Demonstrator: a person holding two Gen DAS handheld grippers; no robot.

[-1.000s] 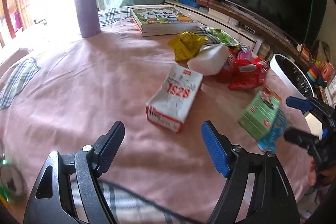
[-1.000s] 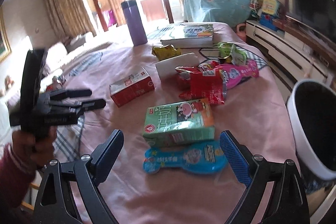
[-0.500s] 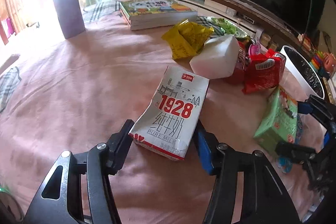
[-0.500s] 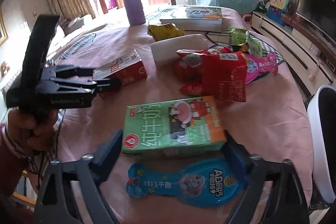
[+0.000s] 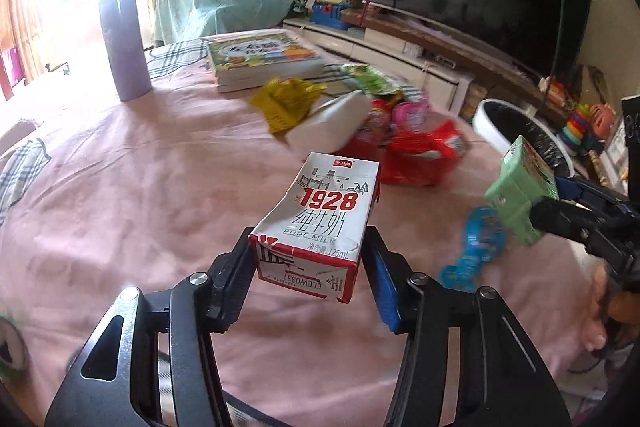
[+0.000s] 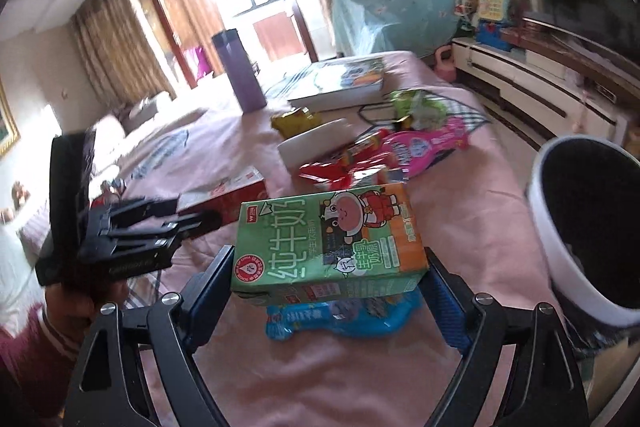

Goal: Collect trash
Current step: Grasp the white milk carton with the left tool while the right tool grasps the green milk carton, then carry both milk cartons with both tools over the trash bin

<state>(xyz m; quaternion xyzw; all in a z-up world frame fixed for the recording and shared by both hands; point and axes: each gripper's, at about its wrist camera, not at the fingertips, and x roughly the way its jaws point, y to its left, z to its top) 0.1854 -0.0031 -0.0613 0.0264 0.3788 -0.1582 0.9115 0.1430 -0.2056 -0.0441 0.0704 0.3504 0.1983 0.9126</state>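
Cardboard cartons are lifted, your left gripper (image 5: 308, 269) clamping the white milk carton (image 5: 322, 217), your right gripper (image 6: 328, 285) the green carton (image 6: 332, 241); next swing both over the bin (image 6: 538, 227) and open the fingers.

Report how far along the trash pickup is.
Done: nothing visibly binned. In hand: left gripper clamps the white-and-red 1928 milk carton; right gripper clamps the green milk carton, both lifted. Left: blue wrapper, red wrappers, yellow wrapper, bound for the white bin.
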